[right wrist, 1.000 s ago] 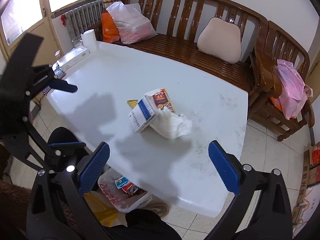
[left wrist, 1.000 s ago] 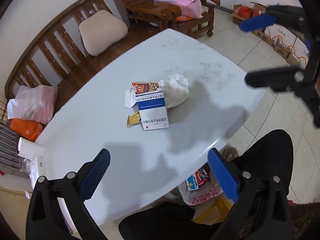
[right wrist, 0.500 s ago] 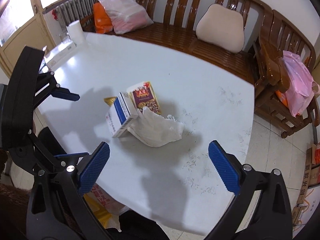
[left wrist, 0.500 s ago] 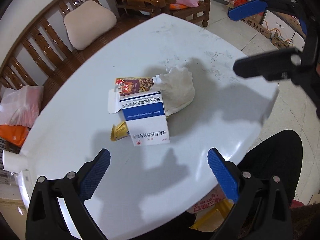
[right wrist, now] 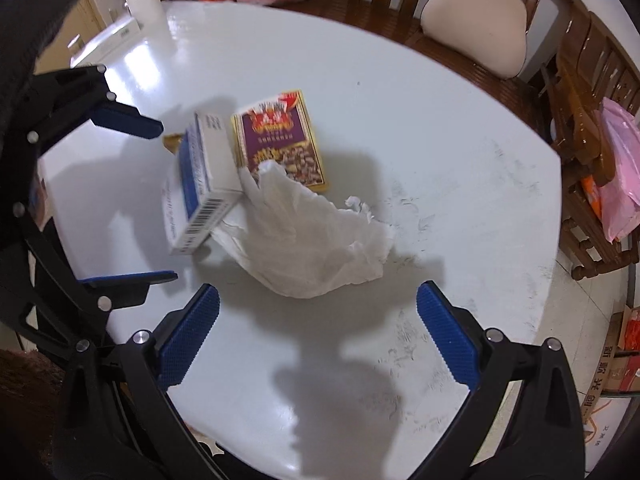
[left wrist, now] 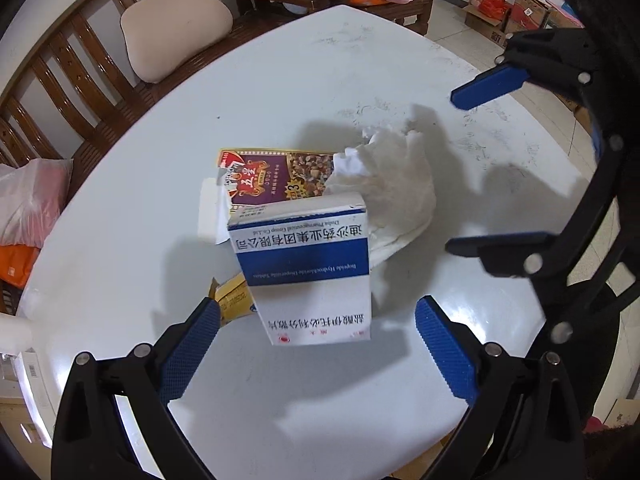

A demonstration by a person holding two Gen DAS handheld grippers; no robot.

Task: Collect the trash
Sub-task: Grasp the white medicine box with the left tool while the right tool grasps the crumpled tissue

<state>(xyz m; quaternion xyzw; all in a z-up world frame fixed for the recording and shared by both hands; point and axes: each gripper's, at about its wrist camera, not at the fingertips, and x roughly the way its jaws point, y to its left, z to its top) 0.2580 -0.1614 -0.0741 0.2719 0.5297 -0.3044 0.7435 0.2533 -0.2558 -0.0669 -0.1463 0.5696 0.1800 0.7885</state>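
A small yellow packet [left wrist: 234, 298] is mostly hidden under the white-and-blue medicine box [left wrist: 306, 268], which leans tilted on the purple snack box [left wrist: 272, 182] and a crumpled white tissue [left wrist: 394, 196] at the middle of the white tabletop [left wrist: 280, 92]. The medicine box is motion-blurred in the right wrist view. The left gripper [left wrist: 316, 344] hovers low just short of the medicine box, jaws wide apart and empty. The right gripper [right wrist: 318, 336] hangs over the tissue's near edge, also spread wide, holding nothing.
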